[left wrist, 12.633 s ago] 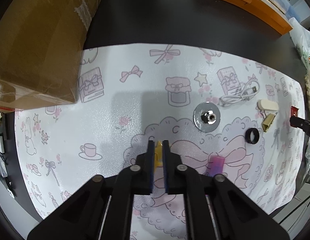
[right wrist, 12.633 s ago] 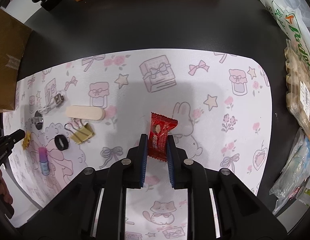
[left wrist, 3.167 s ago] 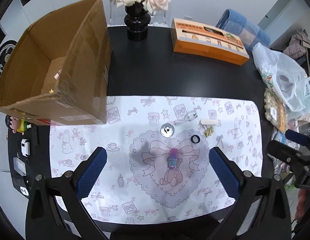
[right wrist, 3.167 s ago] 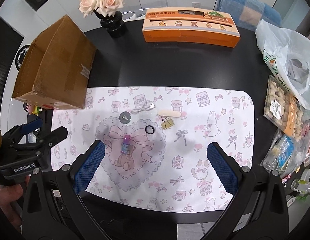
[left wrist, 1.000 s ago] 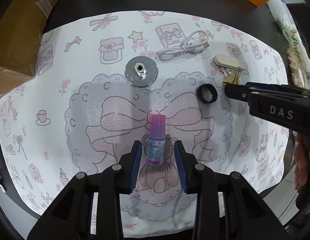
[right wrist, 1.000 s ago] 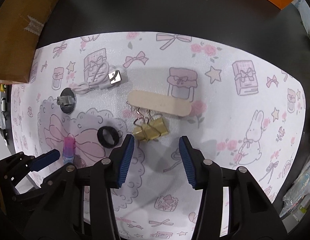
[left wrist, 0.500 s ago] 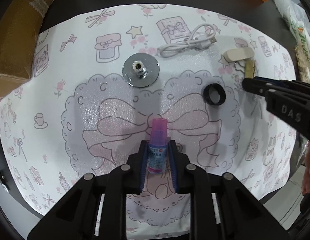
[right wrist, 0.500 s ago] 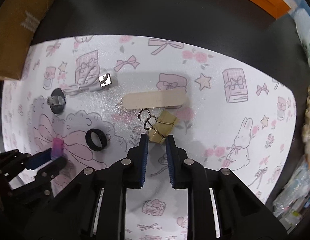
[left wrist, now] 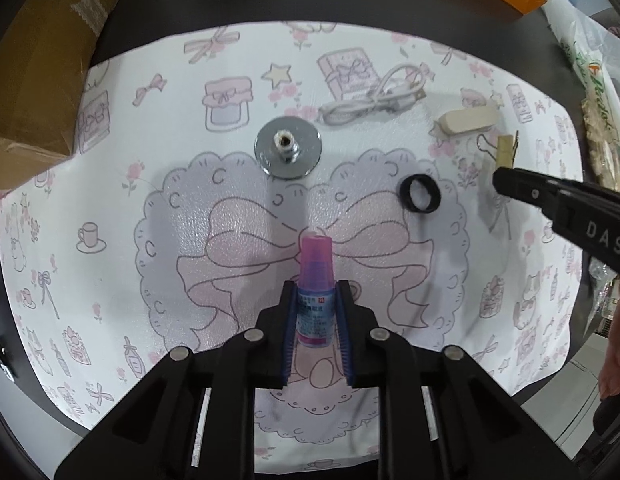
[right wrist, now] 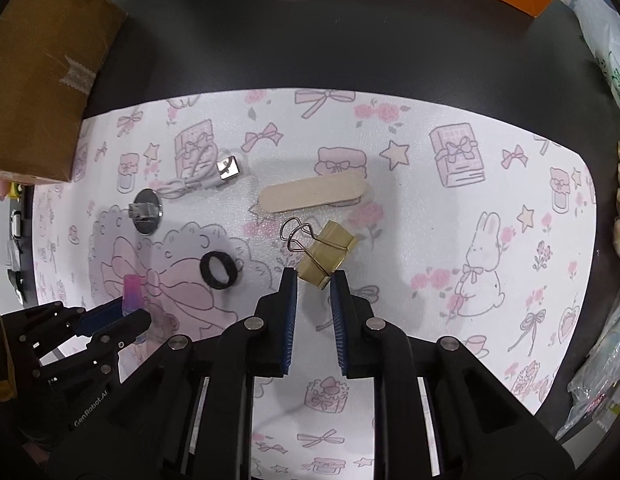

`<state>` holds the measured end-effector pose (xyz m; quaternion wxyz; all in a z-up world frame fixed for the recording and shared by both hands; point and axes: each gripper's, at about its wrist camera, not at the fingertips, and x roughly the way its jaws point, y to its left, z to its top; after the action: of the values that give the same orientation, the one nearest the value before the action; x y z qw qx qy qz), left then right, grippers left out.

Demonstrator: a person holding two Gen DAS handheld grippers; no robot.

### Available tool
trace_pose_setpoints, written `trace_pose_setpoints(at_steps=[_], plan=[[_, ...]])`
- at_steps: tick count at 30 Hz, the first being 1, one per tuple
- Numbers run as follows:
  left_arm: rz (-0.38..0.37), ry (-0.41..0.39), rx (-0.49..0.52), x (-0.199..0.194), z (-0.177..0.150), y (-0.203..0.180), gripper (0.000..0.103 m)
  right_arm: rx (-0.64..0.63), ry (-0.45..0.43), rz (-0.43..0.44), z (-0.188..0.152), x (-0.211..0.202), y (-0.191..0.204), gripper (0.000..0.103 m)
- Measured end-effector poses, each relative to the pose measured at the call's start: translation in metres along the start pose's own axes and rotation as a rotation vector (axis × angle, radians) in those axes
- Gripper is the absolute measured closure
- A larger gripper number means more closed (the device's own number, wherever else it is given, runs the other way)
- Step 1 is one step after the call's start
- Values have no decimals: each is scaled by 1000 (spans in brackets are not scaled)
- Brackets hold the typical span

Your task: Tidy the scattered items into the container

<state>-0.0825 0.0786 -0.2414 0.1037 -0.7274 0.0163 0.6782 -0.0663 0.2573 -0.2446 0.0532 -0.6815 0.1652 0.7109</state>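
While the small pink-capped bottle (left wrist: 315,292) lies on the patterned mat (left wrist: 110,208), the left gripper (left wrist: 317,312) pinches its body, jaws closed onto its sides. The right gripper (right wrist: 313,280) pinches the gold binder clip (right wrist: 327,254) by its near corner. Black ring (right wrist: 218,270), metal disc (left wrist: 288,147), white cable (left wrist: 374,98) and wooden stick (right wrist: 312,192) lie around; the cardboard box (right wrist: 42,80) stands at far left. A second ago both jaws were wider, ungripped.

Cardboard box (left wrist: 42,64) cut off by frame edge; bottle (left wrist: 315,300) label print unreadable.
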Motion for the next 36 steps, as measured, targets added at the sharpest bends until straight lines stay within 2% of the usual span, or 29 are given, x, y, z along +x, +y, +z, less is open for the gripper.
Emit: trace_pose_setpoints(at_steps=[7,13,17,28,36], plan=[[-5,-30,5,-18,3,3,84,2,-33,4,0,-21,9,86],[-16,-56,2,-41,2,7,84,23,-58,1,-24,-35,6,86],[-9,-91,11,-54,15,-9,84,31,-74,-10,-34,-45,17,86],[-44,-172,-10,-110,7,-6,84,57,-114,-6,-54,-107,29,86],[-63,-207,-6,-137,5,-2,84,47,-139,3,-62,-142,48,86]])
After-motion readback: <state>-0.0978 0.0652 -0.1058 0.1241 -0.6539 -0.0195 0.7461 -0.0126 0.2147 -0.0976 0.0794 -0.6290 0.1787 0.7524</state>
